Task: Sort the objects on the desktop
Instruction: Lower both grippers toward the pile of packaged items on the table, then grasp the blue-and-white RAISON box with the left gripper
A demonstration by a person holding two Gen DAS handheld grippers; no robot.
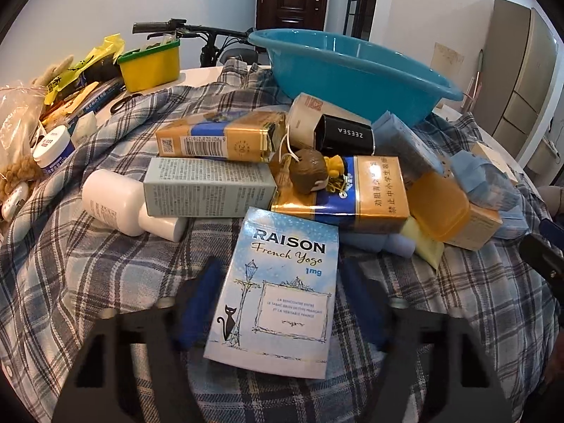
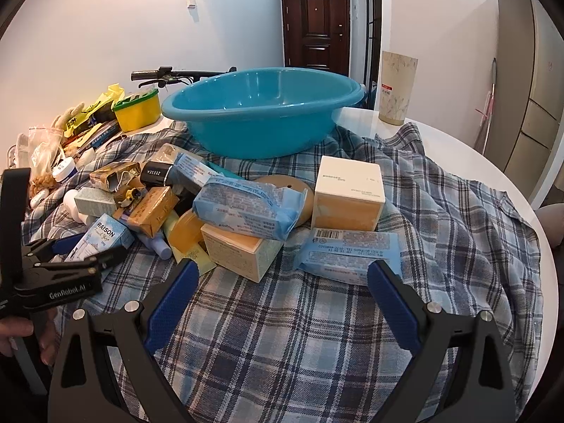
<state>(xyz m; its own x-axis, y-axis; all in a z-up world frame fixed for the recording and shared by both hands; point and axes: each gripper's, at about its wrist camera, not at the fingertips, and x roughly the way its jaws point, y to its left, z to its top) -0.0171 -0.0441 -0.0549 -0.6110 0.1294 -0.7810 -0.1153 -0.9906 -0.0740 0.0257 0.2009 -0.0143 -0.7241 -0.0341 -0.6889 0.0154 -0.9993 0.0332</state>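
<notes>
Sorting looks barely begun: the basin (image 2: 261, 112) shows nothing inside, and the pile (image 2: 218, 211) lies heaped on the plaid cloth (image 2: 317, 335) before it. The left gripper (image 1: 278, 296) straddles the RAISON box (image 1: 278, 292), its grip uncertain; the right gripper (image 2: 282, 292) gapes, holding nothing.

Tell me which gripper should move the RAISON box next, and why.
Left. The RAISON box already sits between the left gripper fingers, while the right gripper hangs open over bare plaid cloth.

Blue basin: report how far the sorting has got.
Done: nothing visible; the blue basin looks empty. In hand: the left gripper has its jaws on either side of the RAISON box. The right gripper is open over the plaid cloth. Left: the whole pile, including the ZEESEA box.
</notes>
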